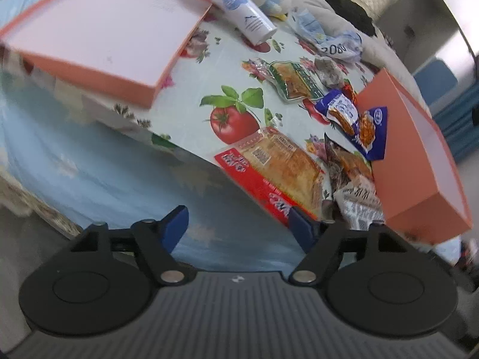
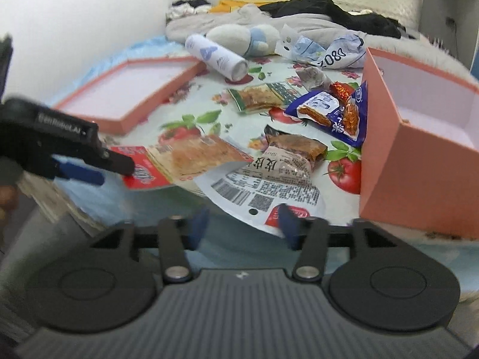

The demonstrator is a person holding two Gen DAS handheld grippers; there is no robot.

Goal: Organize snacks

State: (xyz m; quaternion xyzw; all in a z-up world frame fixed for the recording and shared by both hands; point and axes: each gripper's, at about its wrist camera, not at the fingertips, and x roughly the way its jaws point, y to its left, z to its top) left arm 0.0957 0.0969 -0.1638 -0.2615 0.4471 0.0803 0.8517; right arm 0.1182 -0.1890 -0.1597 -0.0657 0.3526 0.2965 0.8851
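Several snack packs lie on a fruit-print tablecloth (image 1: 227,68). A red pack (image 1: 269,167) (image 2: 179,161) sits at the near edge, beside a white-backed pack (image 2: 263,185). Further back are a brown pack (image 2: 296,146), blue packs (image 1: 353,119) (image 2: 332,110) and a green pack (image 1: 296,80) (image 2: 263,97). My left gripper (image 1: 239,229) (image 2: 116,173) is open, one finger at the red pack's corner. My right gripper (image 2: 244,224) is open, with its right finger over the white pack's edge. Neither holds anything. A deep salmon box (image 1: 419,164) (image 2: 413,155) stands on the right.
A shallow salmon lid (image 1: 104,30) (image 2: 125,89) lies at the back left. Behind the snacks are a white spray can (image 1: 236,3) (image 2: 215,55), a plush toy (image 2: 242,37), a crumpled bag (image 2: 338,51) and piled clothes. The table's near edge drops to blue cloth.
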